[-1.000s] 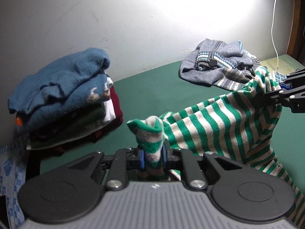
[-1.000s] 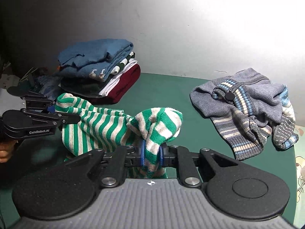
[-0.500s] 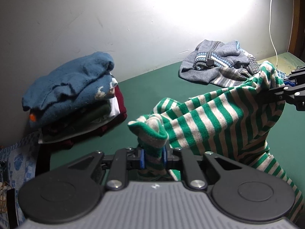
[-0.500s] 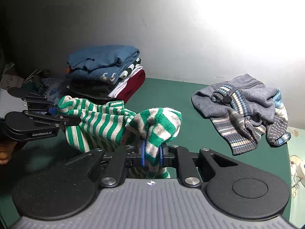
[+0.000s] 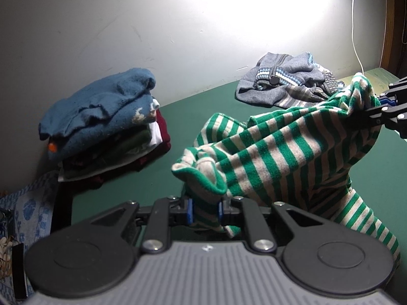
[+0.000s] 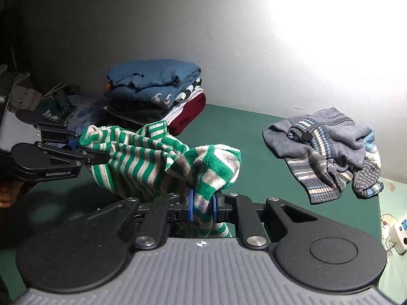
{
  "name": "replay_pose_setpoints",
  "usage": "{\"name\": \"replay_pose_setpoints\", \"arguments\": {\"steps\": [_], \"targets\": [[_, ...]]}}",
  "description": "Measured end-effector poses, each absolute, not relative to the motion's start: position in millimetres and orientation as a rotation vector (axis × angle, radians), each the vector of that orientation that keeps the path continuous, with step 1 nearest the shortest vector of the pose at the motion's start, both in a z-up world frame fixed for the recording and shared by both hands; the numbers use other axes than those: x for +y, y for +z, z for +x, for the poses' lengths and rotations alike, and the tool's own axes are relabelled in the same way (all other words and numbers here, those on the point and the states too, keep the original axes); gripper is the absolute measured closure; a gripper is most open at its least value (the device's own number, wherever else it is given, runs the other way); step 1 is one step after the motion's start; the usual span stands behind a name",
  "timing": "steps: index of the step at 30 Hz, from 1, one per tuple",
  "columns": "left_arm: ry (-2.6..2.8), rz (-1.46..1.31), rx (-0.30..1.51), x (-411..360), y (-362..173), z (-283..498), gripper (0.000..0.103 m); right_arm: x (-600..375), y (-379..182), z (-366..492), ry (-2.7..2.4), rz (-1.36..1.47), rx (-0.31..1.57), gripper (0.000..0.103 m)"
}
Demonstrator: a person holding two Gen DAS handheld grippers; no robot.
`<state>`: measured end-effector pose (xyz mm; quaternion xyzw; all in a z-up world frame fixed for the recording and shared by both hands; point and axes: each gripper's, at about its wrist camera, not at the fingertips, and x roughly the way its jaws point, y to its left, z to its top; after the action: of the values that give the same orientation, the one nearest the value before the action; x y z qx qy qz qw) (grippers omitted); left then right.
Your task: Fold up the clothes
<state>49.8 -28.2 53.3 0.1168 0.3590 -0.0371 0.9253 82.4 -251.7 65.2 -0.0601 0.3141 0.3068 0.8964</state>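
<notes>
A folded stack of clothes sits at the left against the wall. The left gripper and right gripper each clamp an end of the green-striped garment, lifted between them over the green table. A grey striped sweater lies crumpled at the right.

Wall: plain off-white with scuffs, running across the top half of both views.
Light: a strong glare on the wall at 1 o'clock, fading to dim grey toward 10 o'clock.
Table: dark green surface meeting the wall.
Cable: thin white cord hanging down the wall at 2 o'clock.
Power strip: white, at 4 o'clock, beside the table edge.
Patterned cloth: blue and white, at 8 o'clock, off the table's edge.
</notes>
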Motion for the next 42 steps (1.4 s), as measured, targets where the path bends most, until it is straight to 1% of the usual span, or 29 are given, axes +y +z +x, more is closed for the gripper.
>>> {"name": "replay_pose_setpoints", "arguments": {"steps": [15,22,42], "targets": [[-0.145,0.229,0.699,-26.2,53.6,14.1,0.090,-259.0,67.6,59.9,0.636,-0.143,0.646,0.089],[-0.205,0.219,0.719,-25.6,40.9,-8.6,0.090,-259.1,62.5,44.8,0.650,-0.184,0.658,0.089],[-0.322,0.264,0.740,-29.1,29.1,-57.7,0.090,-275.5,43.6,10.8,0.690,-0.212,0.711,0.090]]}}
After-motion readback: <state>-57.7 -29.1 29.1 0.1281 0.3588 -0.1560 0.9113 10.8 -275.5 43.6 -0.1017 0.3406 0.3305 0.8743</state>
